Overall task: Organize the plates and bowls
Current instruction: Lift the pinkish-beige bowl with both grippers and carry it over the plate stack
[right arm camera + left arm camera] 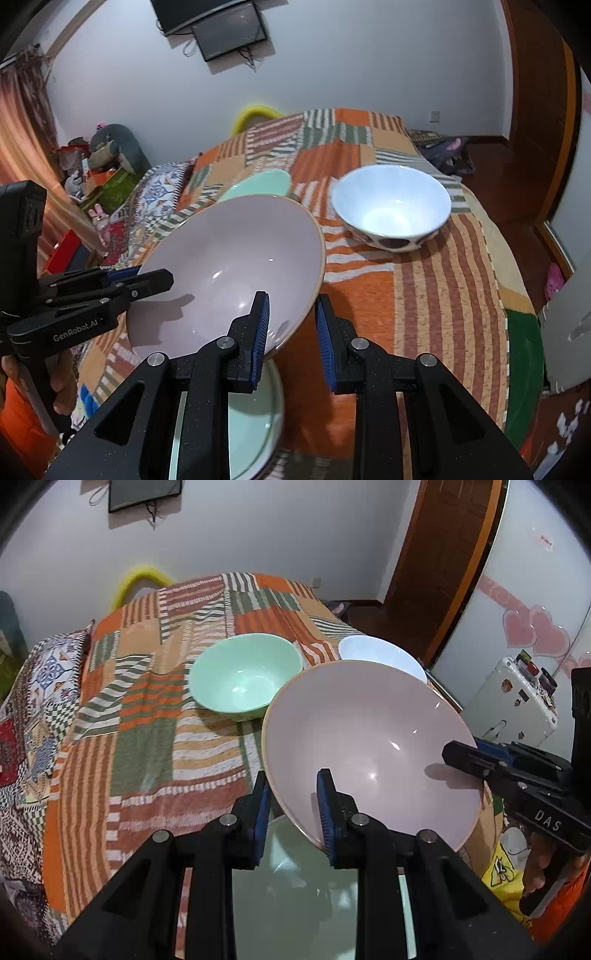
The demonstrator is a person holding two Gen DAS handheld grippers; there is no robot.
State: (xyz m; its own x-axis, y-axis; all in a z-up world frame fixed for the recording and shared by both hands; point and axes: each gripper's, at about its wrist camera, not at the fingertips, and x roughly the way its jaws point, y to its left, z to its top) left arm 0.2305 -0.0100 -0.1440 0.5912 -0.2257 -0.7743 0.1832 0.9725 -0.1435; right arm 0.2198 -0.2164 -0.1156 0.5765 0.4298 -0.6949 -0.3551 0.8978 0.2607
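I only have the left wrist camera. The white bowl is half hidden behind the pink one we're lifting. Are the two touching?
Observer: No. In the right wrist view the white bowl stands alone on the cloth, apart from the pink bowl.
Operator: Anything on its outside?
Observer: Dark spots along its lower wall.
Operator: What's under the pink bowl?
Observer: A green plate, lying flat just below the right gripper.
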